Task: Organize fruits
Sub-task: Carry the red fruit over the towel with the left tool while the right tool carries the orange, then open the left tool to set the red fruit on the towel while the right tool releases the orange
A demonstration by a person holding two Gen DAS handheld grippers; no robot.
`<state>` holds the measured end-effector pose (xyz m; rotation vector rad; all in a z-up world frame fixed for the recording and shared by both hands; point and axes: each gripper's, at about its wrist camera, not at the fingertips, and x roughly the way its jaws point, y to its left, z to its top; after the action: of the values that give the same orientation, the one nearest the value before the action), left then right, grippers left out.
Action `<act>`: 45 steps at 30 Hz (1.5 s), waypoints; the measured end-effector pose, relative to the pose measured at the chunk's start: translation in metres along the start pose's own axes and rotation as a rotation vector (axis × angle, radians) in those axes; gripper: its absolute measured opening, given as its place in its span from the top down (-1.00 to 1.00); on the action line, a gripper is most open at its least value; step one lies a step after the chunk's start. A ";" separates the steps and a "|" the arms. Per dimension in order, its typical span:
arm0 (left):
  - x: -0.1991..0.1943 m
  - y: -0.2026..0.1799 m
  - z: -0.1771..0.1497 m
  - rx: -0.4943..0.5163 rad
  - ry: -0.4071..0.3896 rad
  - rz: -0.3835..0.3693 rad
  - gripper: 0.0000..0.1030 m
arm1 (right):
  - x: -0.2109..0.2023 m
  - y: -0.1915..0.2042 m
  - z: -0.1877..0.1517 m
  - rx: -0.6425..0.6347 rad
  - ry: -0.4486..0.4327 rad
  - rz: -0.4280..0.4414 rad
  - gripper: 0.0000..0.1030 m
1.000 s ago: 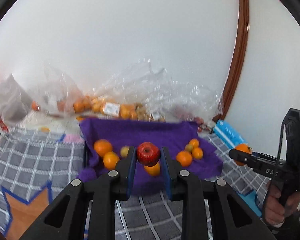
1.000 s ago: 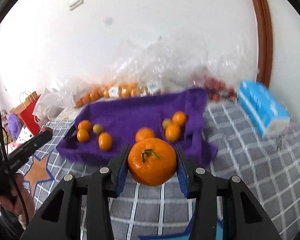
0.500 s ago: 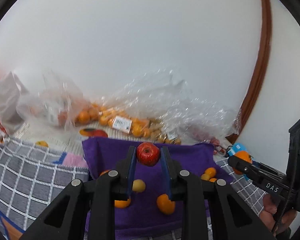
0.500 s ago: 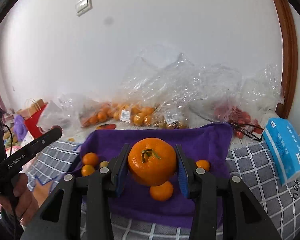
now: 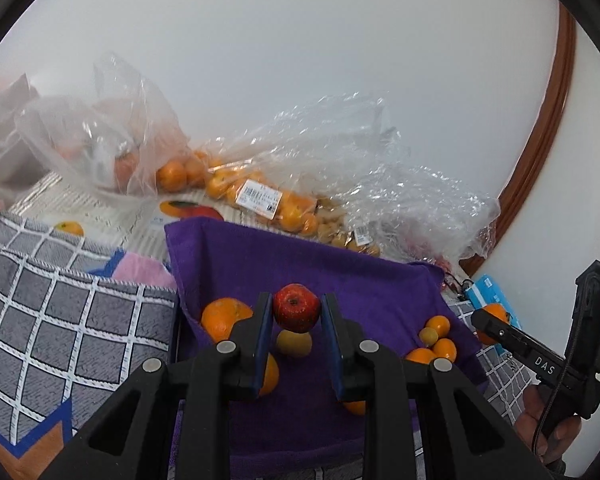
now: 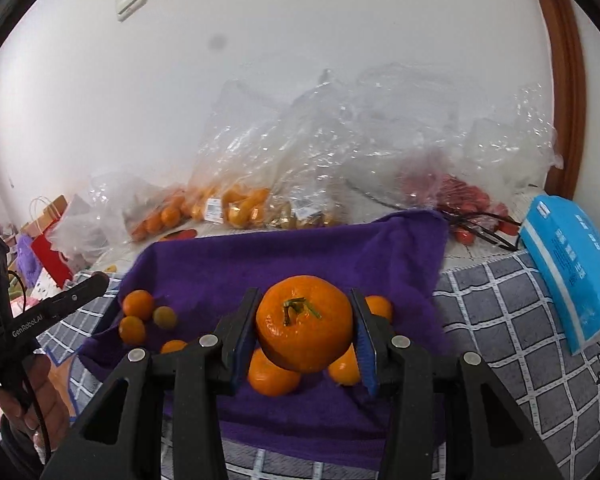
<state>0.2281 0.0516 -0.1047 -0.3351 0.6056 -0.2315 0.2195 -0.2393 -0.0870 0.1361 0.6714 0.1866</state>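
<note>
My left gripper (image 5: 296,312) is shut on a small red apple (image 5: 297,307) and holds it above the purple towel (image 5: 292,264). My right gripper (image 6: 305,322) is shut on a large orange (image 6: 305,322) with a green stem, also above the towel (image 6: 284,256). Several small oranges and kumquats lie on the towel: a group at its right (image 5: 436,338) in the left wrist view, a group at its left (image 6: 140,314) in the right wrist view. The right gripper also shows at the right edge of the left wrist view (image 5: 496,322).
Clear plastic bags of oranges (image 5: 256,196) and red fruit (image 6: 460,200) lie behind the towel by the white wall. A blue tissue pack (image 6: 568,264) lies at the right. A grey checked cloth (image 5: 60,312) covers the surface. Paper bags (image 6: 48,240) stand far left.
Both grippers have moved forward and lower over the purple towel, still holding their fruit. The towel and the fruit on it now look nearer.
</note>
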 end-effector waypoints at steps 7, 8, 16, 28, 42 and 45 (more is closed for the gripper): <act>0.007 0.003 -0.005 -0.037 0.057 -0.054 0.54 | 0.018 0.001 -0.007 -0.003 0.038 -0.002 0.17; 0.008 0.002 -0.006 -0.036 0.062 -0.055 0.54 | 0.020 0.002 -0.008 -0.004 0.043 0.000 0.17; 0.011 -0.005 -0.012 0.002 0.086 -0.058 0.54 | 0.037 0.010 -0.019 -0.036 0.087 -0.027 0.17; 0.021 -0.018 -0.021 0.057 0.139 -0.054 0.54 | 0.036 0.016 -0.024 -0.070 0.062 -0.059 0.16; 0.040 -0.014 -0.029 0.059 0.234 0.023 0.54 | 0.032 0.017 -0.026 -0.110 0.055 -0.098 0.13; 0.042 -0.016 -0.030 0.071 0.241 0.028 0.54 | 0.030 0.016 -0.025 -0.108 0.043 -0.104 0.10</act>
<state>0.2416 0.0168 -0.1436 -0.2311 0.8377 -0.2677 0.2243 -0.2158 -0.1215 -0.0065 0.7077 0.1261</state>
